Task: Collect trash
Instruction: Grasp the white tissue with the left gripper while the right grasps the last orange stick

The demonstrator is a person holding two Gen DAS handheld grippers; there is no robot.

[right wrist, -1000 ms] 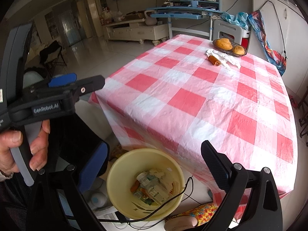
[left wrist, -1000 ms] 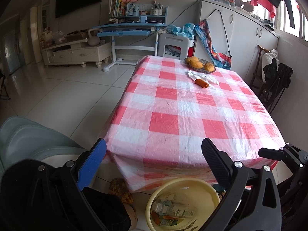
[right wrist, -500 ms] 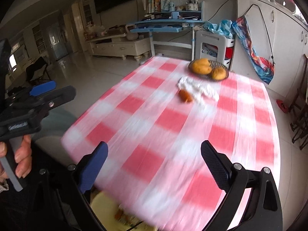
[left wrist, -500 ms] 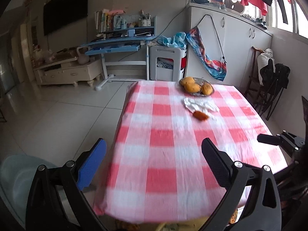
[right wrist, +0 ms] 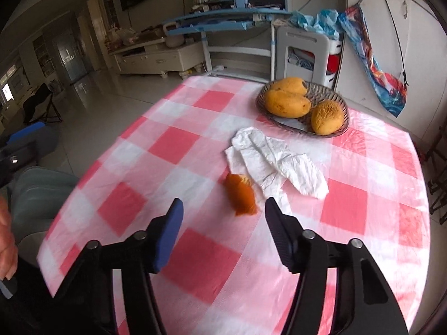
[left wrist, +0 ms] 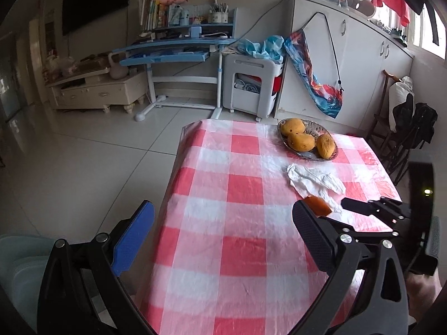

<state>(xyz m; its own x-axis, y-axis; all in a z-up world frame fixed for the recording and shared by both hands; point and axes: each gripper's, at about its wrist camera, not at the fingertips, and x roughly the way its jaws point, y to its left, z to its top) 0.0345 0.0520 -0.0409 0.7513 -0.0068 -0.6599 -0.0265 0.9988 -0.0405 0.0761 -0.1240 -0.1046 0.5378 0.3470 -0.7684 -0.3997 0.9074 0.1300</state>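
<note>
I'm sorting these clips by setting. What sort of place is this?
Most likely a home's living and dining room: a table under a red checked cloth with a fruit bowl, a child's study desk with books, and a wall-mounted TV.

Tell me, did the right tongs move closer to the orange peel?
Yes. The right tongs went forward over the table toward the orange peel and fruit basket.
</note>
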